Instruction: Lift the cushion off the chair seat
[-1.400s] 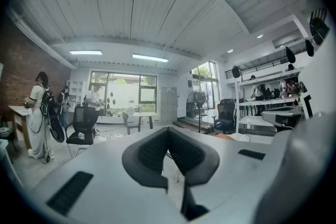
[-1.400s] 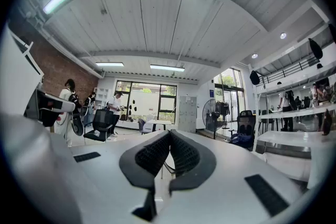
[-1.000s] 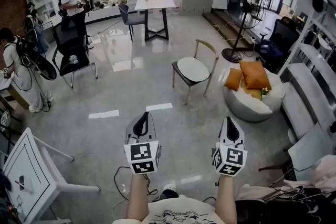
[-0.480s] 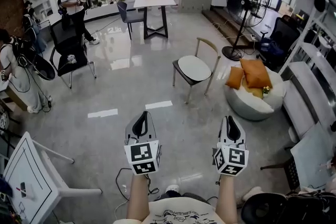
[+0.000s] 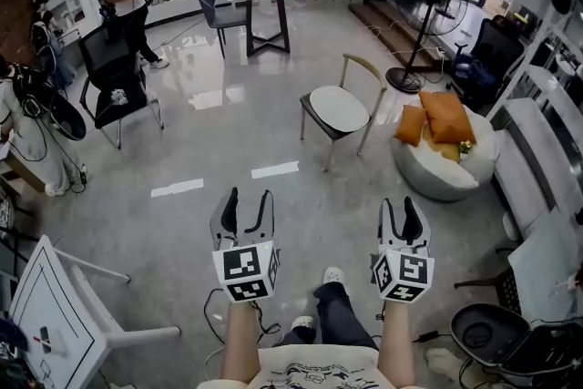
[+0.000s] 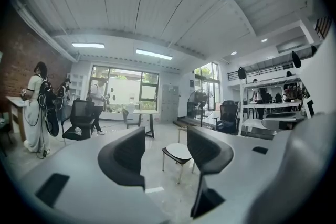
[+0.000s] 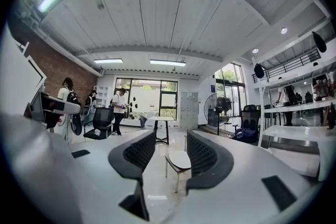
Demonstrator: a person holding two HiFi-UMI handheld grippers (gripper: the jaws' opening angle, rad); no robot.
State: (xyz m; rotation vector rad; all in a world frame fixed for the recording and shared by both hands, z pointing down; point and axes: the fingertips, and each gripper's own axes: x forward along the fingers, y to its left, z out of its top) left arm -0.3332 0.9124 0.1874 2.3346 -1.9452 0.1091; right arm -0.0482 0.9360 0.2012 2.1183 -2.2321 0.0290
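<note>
Both tools were shut and now their jaws are opening — left tool and right tool hold nothing. The white cushion lies on the chair just above the middle of the picture, well apart from them — lifting has not begun.

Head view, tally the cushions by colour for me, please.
White cushion, on the wooden chair: 1
Orange cushions, on the pale pouf: 2
Total: 3. A yellowish bit under the orange ones is too hidden to count.
</note>
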